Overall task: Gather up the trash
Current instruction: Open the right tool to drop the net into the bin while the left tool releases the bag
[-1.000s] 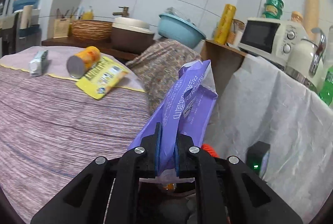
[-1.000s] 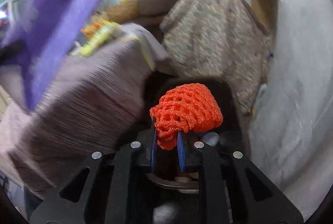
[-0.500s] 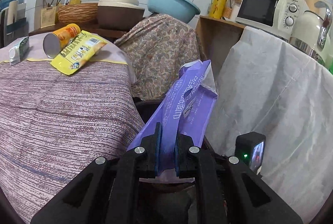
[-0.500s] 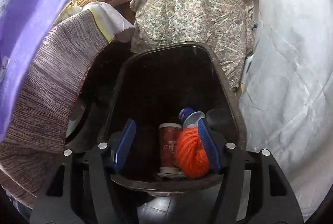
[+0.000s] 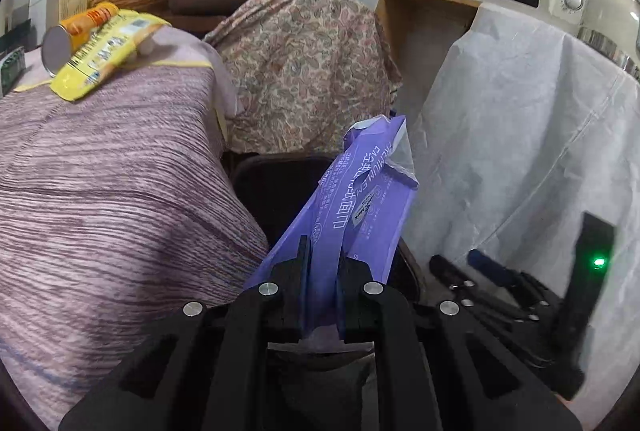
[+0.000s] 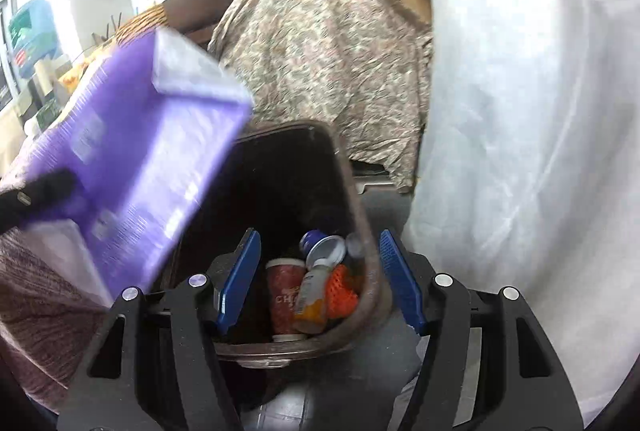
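My left gripper [image 5: 322, 263] is shut on a purple tissue wrapper [image 5: 360, 199] and holds it over the dark trash bin [image 5: 276, 187]. The wrapper also shows in the right wrist view [image 6: 140, 171], above the bin's left rim. My right gripper [image 6: 318, 279] is open and empty above the bin [image 6: 344, 167]. Inside the bin lie an orange foam net [image 6: 340, 291], a red paper cup [image 6: 286, 295], a small bottle [image 6: 312, 295] and a can [image 6: 326, 249]. The right gripper shows at the right of the left wrist view [image 5: 500, 291].
A table with a striped purple cloth [image 5: 100, 191] stands left of the bin, with a yellow snack bag [image 5: 100, 55] and an orange can [image 5: 72, 35] on it. A paisley-covered object [image 5: 304, 63] stands behind the bin. A white-draped counter [image 5: 520, 131] is at the right.
My right gripper opened and dropped the orange foam net into the bin. My left gripper carried the purple wrapper from beside the table to above the bin.
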Demonstrator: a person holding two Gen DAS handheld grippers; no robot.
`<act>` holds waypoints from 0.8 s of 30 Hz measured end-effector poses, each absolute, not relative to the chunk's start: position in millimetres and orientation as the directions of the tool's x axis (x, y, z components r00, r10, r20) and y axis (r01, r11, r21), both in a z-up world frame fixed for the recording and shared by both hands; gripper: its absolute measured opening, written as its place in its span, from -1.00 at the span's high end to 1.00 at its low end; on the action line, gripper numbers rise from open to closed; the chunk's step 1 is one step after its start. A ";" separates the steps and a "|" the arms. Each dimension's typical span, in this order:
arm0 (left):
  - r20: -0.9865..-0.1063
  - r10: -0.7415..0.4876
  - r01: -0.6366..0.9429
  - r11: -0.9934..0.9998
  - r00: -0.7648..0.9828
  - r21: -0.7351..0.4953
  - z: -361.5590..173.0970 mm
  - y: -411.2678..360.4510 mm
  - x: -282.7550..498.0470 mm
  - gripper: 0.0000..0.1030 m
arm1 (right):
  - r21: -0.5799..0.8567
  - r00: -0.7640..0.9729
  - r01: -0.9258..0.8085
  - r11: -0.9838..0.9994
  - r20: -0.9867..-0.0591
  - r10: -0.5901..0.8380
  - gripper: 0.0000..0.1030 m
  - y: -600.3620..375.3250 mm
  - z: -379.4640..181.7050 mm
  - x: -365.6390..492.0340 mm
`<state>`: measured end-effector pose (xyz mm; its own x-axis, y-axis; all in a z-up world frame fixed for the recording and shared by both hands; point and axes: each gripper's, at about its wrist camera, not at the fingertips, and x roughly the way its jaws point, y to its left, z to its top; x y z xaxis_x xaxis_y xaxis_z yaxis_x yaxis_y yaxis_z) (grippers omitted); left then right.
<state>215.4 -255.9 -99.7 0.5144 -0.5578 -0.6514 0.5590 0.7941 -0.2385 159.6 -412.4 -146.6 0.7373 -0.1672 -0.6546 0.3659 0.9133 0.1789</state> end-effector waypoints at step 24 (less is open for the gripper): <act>-0.679 -0.538 0.606 0.777 0.500 -0.169 -122.7 -276.2 206.1 -0.21 | 0.177 0.779 0.379 0.908 -0.590 -0.210 -0.22 -419.2 -106.2 141.2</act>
